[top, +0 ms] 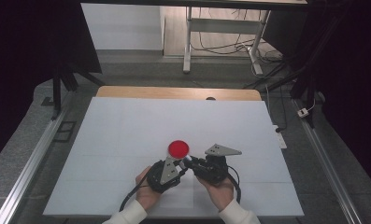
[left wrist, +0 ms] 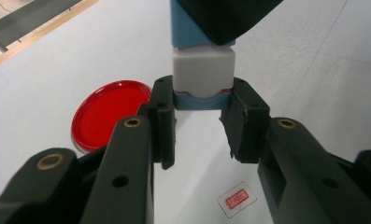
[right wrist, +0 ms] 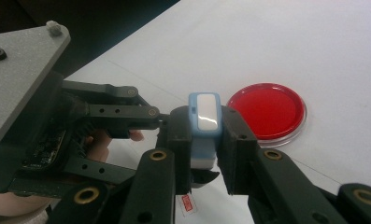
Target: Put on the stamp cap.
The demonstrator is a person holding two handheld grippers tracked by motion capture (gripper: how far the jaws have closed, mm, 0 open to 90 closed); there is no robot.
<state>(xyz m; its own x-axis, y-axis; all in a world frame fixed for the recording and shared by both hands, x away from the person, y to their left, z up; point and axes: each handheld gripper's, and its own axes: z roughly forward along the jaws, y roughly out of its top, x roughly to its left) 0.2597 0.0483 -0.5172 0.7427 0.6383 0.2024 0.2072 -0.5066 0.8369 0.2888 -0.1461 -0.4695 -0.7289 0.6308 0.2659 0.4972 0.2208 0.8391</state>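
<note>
A small blue and white block (left wrist: 203, 70) hangs just above the white table between my two grippers. My left gripper (left wrist: 199, 98) is shut on its blue lower end, the pads pressing both sides. My right gripper (right wrist: 204, 126) is shut on the block (right wrist: 204, 112) from the other end. In the high view both grippers meet tip to tip, left gripper (top: 181, 165) and right gripper (top: 192, 164), near the table's front middle. A flat round red dish (top: 178, 148) lies on the table just beyond them, apart from the block.
The white sheet (top: 127, 130) covers the table, with a wooden edge (top: 174, 92) at the back. A small red rectangular printed mark (left wrist: 237, 199) sits on the sheet under the grippers. The red dish (left wrist: 108, 114) lies left of my left jaws. Metal rails (top: 29, 168) flank the table.
</note>
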